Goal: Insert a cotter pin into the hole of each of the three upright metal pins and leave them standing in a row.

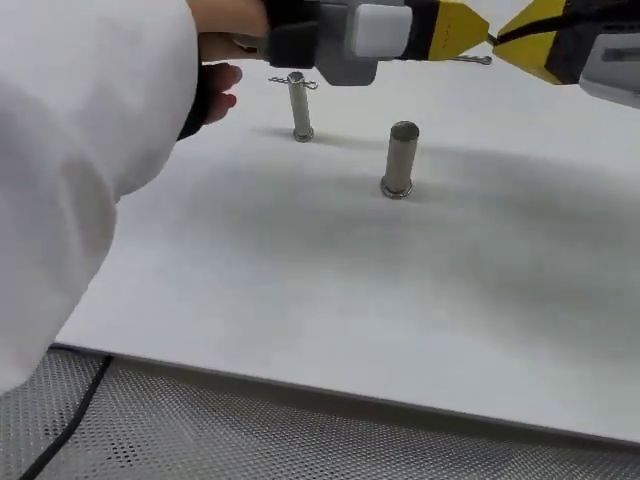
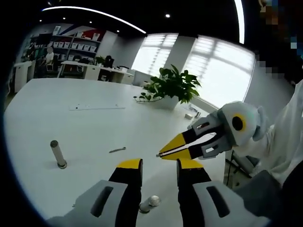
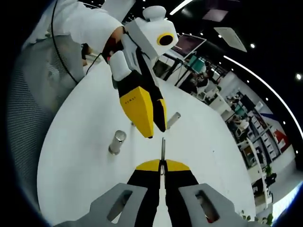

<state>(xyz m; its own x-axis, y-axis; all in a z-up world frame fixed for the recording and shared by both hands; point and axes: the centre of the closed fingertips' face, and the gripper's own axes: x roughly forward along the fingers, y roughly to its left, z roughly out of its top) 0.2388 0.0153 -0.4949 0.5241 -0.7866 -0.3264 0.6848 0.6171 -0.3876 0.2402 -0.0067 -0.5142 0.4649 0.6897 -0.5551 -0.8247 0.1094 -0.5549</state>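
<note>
A slim upright metal pin (image 1: pixel 301 108) stands at the back with a cotter pin (image 1: pixel 293 82) through its top. A thicker upright pin (image 1: pixel 400 160) (image 3: pixel 117 142) stands nearer, its top bare. My right gripper (image 1: pixel 510 45) (image 3: pixel 162 165) is shut on a thin cotter pin (image 3: pixel 163 150) (image 2: pixel 173 150) that points at my left gripper (image 1: pixel 470 28) (image 3: pixel 142 111). The left gripper (image 2: pixel 159 165) is open with nothing between its fingers, tip to tip with the right one above the table. Another upright pin (image 2: pixel 57 153) stands further off.
A loose cotter pin (image 2: pixel 117 150) lies on the white table (image 1: pixel 330 280). A white sleeve (image 1: pixel 90 150) covers the left of the head view. The table's front edge meets a perforated grey bench (image 1: pixel 300 440) with a black cable (image 1: pixel 60 430). A potted plant (image 2: pixel 173 85) stands far off.
</note>
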